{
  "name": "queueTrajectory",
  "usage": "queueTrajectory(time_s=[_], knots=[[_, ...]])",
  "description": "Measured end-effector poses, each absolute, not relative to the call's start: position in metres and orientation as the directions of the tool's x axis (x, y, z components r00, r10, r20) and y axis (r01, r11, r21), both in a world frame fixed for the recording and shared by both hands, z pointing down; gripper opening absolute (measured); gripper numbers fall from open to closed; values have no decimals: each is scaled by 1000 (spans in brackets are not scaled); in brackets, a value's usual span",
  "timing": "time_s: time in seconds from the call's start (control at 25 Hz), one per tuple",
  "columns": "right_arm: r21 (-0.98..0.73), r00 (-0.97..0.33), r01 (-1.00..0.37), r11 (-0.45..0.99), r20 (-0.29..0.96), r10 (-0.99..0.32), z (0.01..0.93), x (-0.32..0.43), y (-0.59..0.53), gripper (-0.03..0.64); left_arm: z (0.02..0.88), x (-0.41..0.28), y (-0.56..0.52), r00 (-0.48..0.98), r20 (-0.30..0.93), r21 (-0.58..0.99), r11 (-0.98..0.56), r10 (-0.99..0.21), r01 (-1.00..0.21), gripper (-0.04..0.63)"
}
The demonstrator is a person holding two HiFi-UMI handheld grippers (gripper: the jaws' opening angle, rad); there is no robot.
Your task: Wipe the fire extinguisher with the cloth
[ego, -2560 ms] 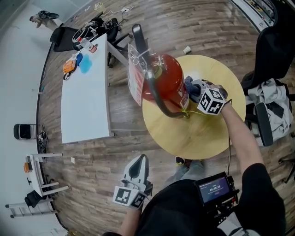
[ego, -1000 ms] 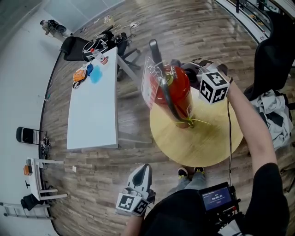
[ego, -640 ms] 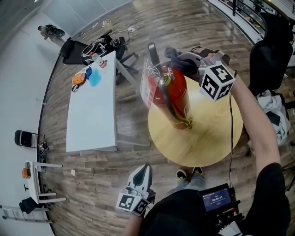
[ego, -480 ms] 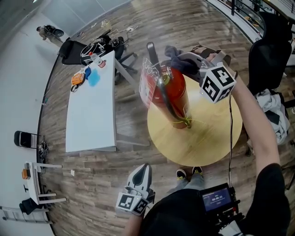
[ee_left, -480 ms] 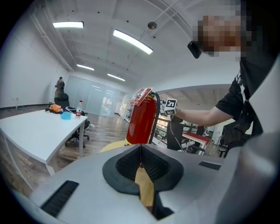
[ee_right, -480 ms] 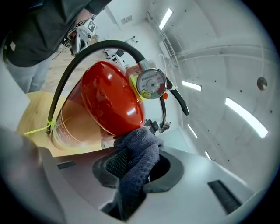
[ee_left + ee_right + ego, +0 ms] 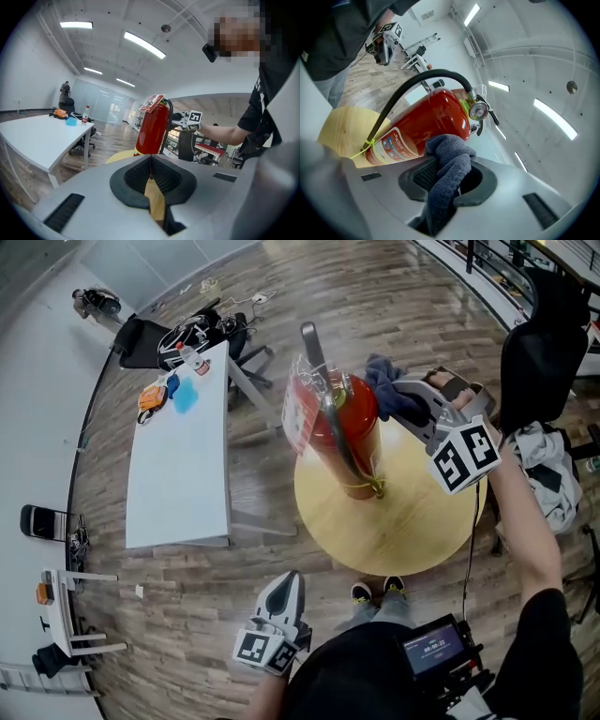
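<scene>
The red fire extinguisher [image 7: 349, 437] stands upright on the round yellow desk [image 7: 412, 521], toward its 10 o'clock edge. The right tool [image 7: 405, 401] is clenched on a blue-grey cloth [image 7: 449, 168]. The cloth bunches out past the jaws, close against the extinguisher's upper body at its 3 o'clock side. The left tool [image 7: 284, 589] hangs at 6 o'clock, well apart from the round desk, its jaws pressed together with nothing between them. A long white desk [image 7: 178, 456] stands at 9 o'clock.
</scene>
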State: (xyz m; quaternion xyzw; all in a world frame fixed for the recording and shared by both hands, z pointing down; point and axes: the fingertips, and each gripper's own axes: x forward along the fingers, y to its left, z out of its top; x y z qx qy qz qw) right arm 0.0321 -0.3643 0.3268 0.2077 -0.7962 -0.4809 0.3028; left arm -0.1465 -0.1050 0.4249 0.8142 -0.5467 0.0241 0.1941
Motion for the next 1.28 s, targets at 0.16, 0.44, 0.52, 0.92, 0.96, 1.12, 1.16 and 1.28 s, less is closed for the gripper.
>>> queueTrajectory(time_s=[0.16, 0.44, 0.52, 0.92, 0.96, 1.12, 1.16, 1.28], knots=[[876, -719, -27, 482, 318, -618, 332, 34, -336, 98, 426, -140, -109, 429, 234, 304, -353, -873, -885, 23], [751, -683, -80, 655, 437, -585, 324, 18, -299, 98, 427, -138, -108, 466, 196, 313, -395, -863, -864, 23], [684, -693, -132, 718, 454, -560, 317, 12, -290, 98, 427, -139, -106, 467, 187, 320, -396, -864, -861, 23], [392, -713, -303, 869, 512, -479, 269, -19, -248, 98, 428, -163, -92, 434, 177, 334, -361, -883, -871, 23], [355, -737, -304, 884, 501, -455, 264, -25, -244, 98, 428, -165, -92, 432, 176, 338, -358, -884, -870, 23], [153, -819, -359, 921, 422, -389, 255, -45, -241, 98, 429, -173, -88, 431, 162, 349, -357, -888, -867, 23], [91, -840, -372, 924, 390, -377, 253, -51, -239, 98, 429, -175, -87, 432, 156, 349, -360, -888, -865, 23], [154, -822, -427, 891, 344, -453, 253, -71, -244, 98, 429, -183, -85, 435, 146, 350, -365, -889, -863, 23]])
